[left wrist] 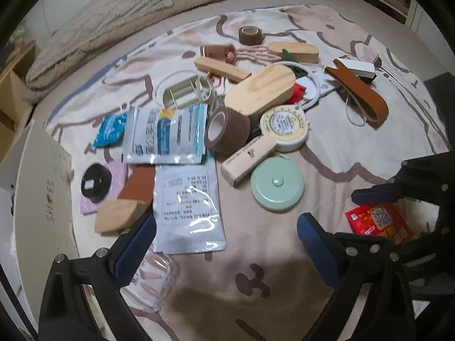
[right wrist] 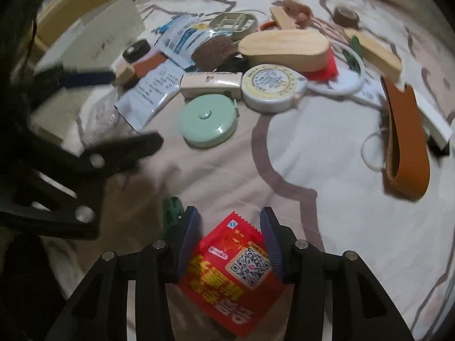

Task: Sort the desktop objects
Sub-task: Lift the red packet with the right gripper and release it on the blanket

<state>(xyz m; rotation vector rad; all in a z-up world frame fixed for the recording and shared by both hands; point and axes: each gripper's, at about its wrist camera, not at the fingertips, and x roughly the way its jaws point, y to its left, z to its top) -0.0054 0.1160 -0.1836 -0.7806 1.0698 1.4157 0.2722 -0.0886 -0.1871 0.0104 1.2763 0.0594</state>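
Observation:
Many small objects lie scattered on a patterned cloth (left wrist: 355,153). My left gripper (left wrist: 227,236) is open and empty above the cloth, near a white sachet (left wrist: 187,207) and a mint tape measure (left wrist: 277,184). My right gripper (right wrist: 229,238) has its jaws partly closed around a red sachet (right wrist: 227,278) with a QR code; the pads stand at its two edges. That gripper (left wrist: 378,196) and red sachet (left wrist: 378,221) also show in the left wrist view. The left gripper (right wrist: 108,108) shows at the left of the right wrist view.
Among the pile are a brown bandage roll (left wrist: 227,129), wooden blocks (left wrist: 261,89), a white-and-yellow round tape measure (left wrist: 285,125), a brown leather strap (left wrist: 358,93), a clear plastic dish (left wrist: 150,281) and a white box (left wrist: 37,187) at left. A green clip (right wrist: 172,210) lies beside my right fingers.

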